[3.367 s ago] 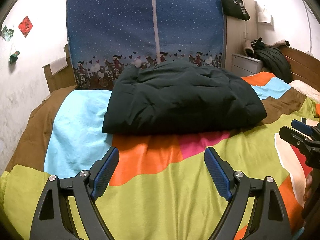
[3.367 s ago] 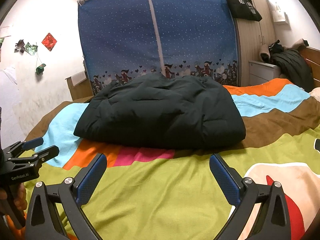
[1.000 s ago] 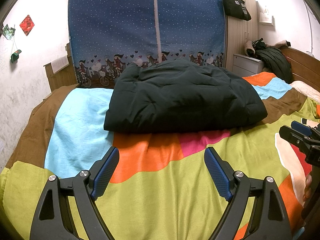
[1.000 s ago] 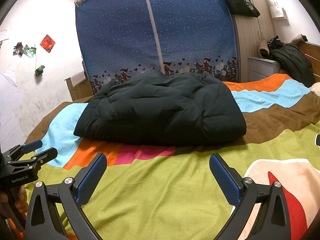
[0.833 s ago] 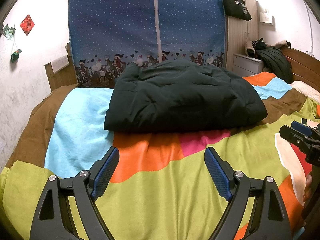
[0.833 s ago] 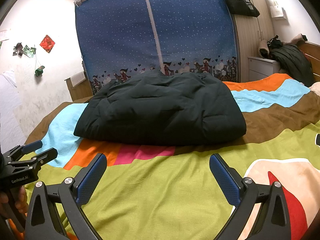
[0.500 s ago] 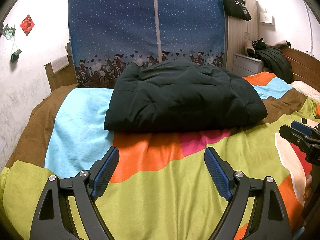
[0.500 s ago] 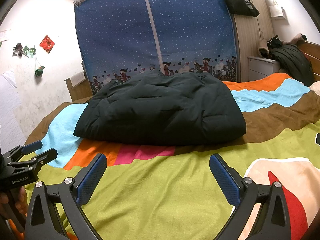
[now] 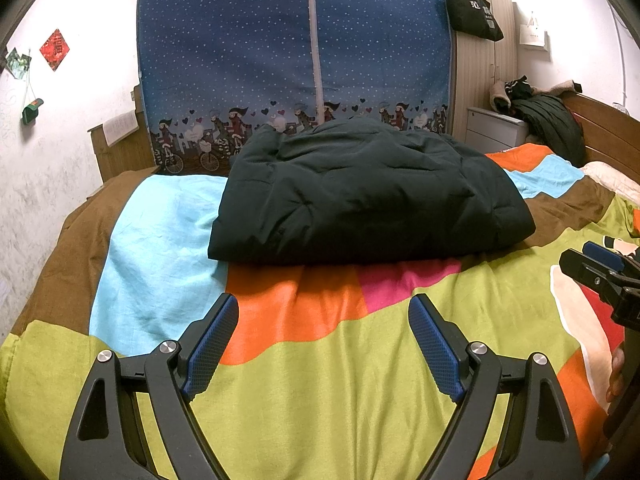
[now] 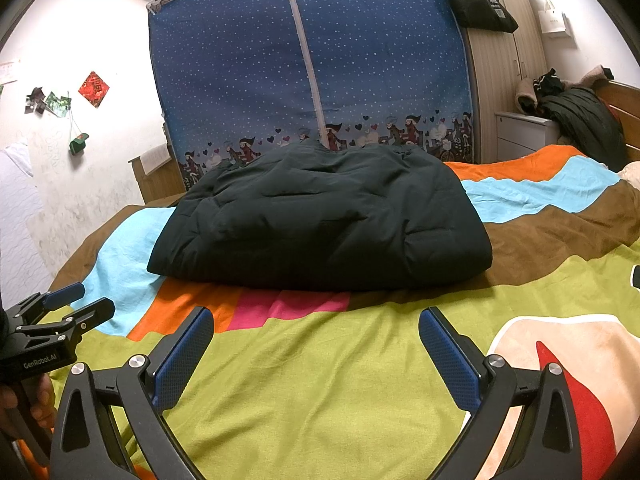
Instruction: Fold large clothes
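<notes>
Dark folded jacket (image 9: 368, 192) | on bedspread (image 9: 320, 380) | beyond left tool (image 9: 324, 312), apart

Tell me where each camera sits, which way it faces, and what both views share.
Left wrist: behind the open left gripper, facing the dark folded jacket on the bed; the right gripper shows at its right edge.
Right wrist: behind the open right gripper, facing the same jacket; the left gripper shows at its left edge.
Shared: jacket, bed, blue wardrobe.
</notes>
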Demonstrator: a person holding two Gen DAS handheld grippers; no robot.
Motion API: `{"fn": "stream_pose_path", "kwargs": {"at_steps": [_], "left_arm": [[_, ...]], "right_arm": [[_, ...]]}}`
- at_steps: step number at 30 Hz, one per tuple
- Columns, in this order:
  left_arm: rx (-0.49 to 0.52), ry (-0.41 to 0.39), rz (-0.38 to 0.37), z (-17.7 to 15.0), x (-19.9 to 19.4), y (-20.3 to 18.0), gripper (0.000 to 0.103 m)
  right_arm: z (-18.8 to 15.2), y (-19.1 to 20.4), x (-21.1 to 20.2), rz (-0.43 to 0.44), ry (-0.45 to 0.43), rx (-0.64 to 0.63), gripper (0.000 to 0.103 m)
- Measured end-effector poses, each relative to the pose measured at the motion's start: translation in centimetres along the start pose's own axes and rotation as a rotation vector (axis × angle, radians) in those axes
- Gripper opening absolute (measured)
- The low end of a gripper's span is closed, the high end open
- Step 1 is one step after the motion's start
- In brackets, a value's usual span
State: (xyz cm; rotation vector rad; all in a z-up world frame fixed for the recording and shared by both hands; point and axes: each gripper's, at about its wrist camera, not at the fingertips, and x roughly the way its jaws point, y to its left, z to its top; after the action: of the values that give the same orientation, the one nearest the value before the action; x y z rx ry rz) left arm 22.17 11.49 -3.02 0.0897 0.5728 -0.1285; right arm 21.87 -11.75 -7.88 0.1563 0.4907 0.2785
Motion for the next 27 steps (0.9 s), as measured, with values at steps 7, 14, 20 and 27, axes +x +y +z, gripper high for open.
{"fn": "stream_pose_path", "kwargs": {"at_steps": [7,14,20,27], "left_arm": [[0.001,-0.001,0.0,0.02,0.01,-0.01,0.083],[0.001,-0.001,0.0,0.02,0.01,0.02,0.083],[0.001,0.0,0.0,0.0,0.01,0.0,0.083],[0.002,-0.001,0.0,-0.01,0.0,0.06,0.083]], "right_arm": [[-0.04,0.02,0.08,-0.002,0.001,0.002,0.103],[-0.08,0.02,0.1,-0.003,0.002,0.006,0.103],[-0.04,0.0,0.15,-0.004,0.001,0.01,0.103],[-0.08,0.05,0.14,-0.005,0.001,0.011,0.103]]}}
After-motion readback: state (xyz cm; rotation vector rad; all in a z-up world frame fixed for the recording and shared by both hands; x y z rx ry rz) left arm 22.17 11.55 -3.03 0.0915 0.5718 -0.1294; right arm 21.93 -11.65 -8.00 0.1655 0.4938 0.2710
